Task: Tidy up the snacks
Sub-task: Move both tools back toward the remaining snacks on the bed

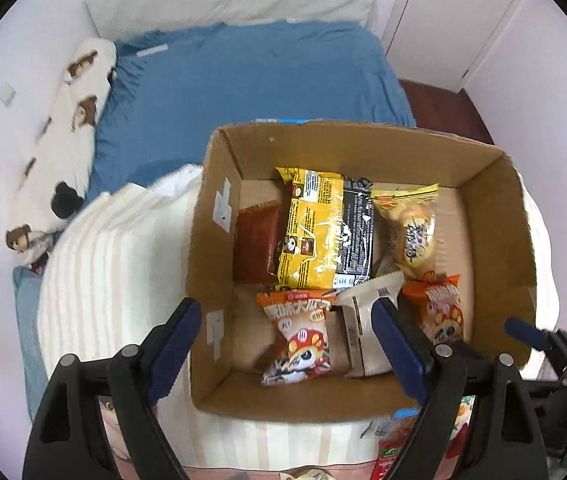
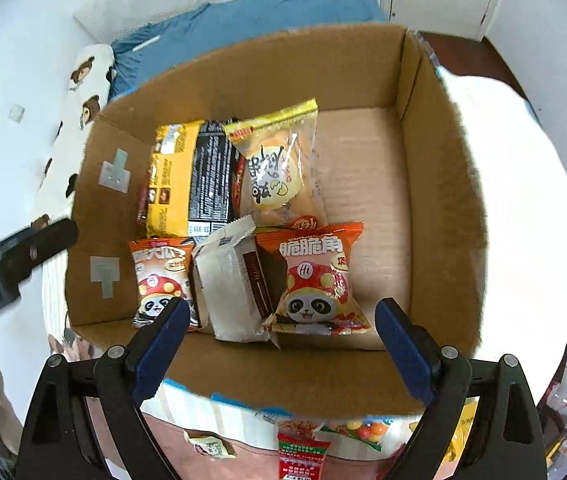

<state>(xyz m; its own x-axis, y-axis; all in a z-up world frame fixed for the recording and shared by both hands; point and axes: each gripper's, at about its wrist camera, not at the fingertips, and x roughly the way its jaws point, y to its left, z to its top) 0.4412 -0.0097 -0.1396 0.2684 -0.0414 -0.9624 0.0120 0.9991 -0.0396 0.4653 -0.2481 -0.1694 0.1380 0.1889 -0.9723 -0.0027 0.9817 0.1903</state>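
You are looking at a plain brown box [image 2: 439, 184] holding a yellow packet [image 2: 167, 184], a black packet [image 2: 209, 176] with white print, a pale bun bag [image 2: 279, 168] edged in yellow, two orange panda bags [image 2: 315, 280] and a cream wrapper [image 2: 223, 280]. A blue sheet [image 1: 251, 80] is lying beyond, beside a white bear-print pillow [image 1: 79, 92] and a cream striped blanket [image 1: 115, 264]. Your tool pads [image 2: 163, 348] are showing dark blue.

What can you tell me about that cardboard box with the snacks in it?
The cardboard box is plain brown corrugated card, open at the top, with pale tape patches on its inner left wall. It sits on a striped cream blanket on a bed. Snack packets lie flat along its left and middle floor, among them a yellow packet and two panda packets; the right part of the floor is bare. Neither claw touches it.
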